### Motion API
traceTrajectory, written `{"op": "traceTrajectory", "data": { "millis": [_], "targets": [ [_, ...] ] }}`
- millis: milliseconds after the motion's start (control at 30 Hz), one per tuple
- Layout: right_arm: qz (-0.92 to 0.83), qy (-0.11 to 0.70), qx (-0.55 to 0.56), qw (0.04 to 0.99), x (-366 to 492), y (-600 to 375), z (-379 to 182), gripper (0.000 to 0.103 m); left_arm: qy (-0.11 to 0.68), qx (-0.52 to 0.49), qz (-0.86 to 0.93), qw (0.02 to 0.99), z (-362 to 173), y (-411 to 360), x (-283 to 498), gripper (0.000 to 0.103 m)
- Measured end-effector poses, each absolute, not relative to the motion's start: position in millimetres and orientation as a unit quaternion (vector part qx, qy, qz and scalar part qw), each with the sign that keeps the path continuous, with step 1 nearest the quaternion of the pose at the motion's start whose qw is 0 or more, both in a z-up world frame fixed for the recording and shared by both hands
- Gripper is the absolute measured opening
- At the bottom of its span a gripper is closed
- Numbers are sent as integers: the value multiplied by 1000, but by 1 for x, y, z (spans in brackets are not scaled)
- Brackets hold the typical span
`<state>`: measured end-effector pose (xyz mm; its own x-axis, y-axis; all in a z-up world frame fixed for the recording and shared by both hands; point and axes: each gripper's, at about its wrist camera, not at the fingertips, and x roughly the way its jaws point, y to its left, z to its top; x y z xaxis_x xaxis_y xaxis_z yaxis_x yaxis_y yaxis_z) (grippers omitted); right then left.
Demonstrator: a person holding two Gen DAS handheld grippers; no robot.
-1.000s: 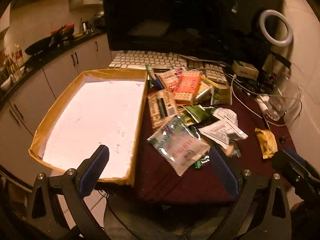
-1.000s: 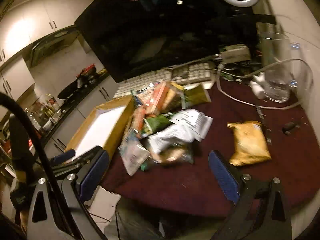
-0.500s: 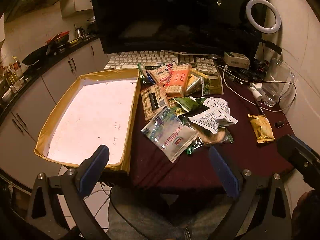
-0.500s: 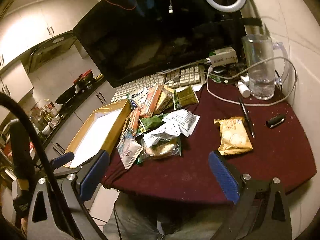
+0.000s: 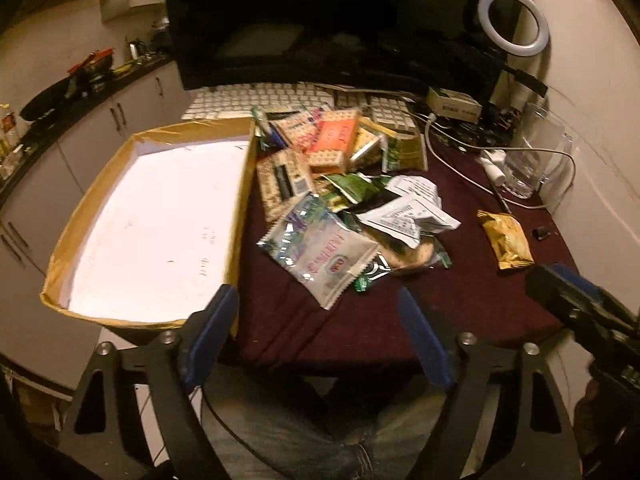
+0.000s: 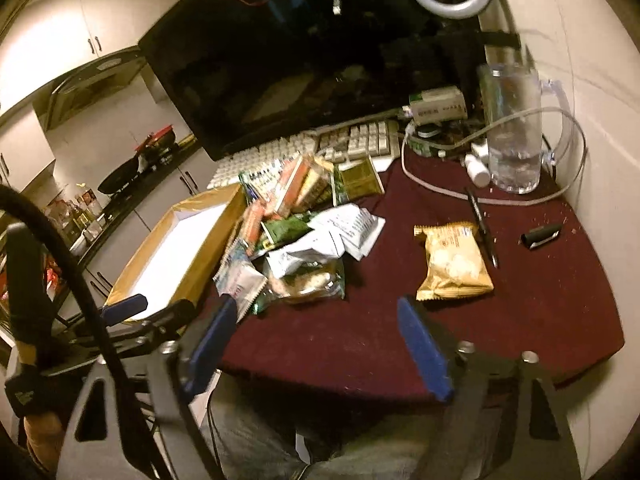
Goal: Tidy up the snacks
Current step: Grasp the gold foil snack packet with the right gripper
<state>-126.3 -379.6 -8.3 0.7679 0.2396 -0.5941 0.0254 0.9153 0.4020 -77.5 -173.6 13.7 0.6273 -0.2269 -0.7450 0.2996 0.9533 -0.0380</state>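
Meanwhile both claws, left (image 5: pixel 320 328) and right (image 6: pixel 316 340), closing, hold nothing.

Bare cloth (image 6: pixel 540 312) beside snack pile (image 6: pixel 304 240)

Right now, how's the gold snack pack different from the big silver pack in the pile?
The gold pack lies alone on bare tablecloth, to the right; the silver pack sits at the pile's near edge, overlapping other packets. The gold one is smaller and plump; the silver one is larger and flatter, with printed lettering. Both are sealed and lie outside the box, untouched by either gripper.
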Motion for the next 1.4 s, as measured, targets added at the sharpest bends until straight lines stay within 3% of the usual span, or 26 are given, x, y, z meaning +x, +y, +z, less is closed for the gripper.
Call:
{"op": "traceTrajectory", "data": {
  "millis": [167,300,667,767,1100,1333,1367,1400],
  "targets": [
    [60,354,202,911,-110,-389,-21,70,427,50,-186,884,6,-190,-62,67],
    [73,365,215,903,-90,-394,-29,63,454,43,-202,867,-1,-201,-43,45],
    [106,393,258,876,-32,-403,-44,44,514,-43,-280,810,-5,-222,9,44],
    [104,397,259,874,-25,-405,-43,42,524,-50,-285,801,-6,-229,14,39],
    [65,358,239,900,-52,-437,-24,42,542,-42,-257,799,-14,-234,26,39],
    [-48,366,212,905,-68,-466,-24,69,499,33,-250,829,-5,-253,19,40],
    [-46,370,214,903,-67,-467,-27,70,475,46,-258,840,1,-253,15,47],
    [-42,375,217,900,-64,-467,-30,70,455,56,-265,848,8,-252,11,66]
  ]
}}
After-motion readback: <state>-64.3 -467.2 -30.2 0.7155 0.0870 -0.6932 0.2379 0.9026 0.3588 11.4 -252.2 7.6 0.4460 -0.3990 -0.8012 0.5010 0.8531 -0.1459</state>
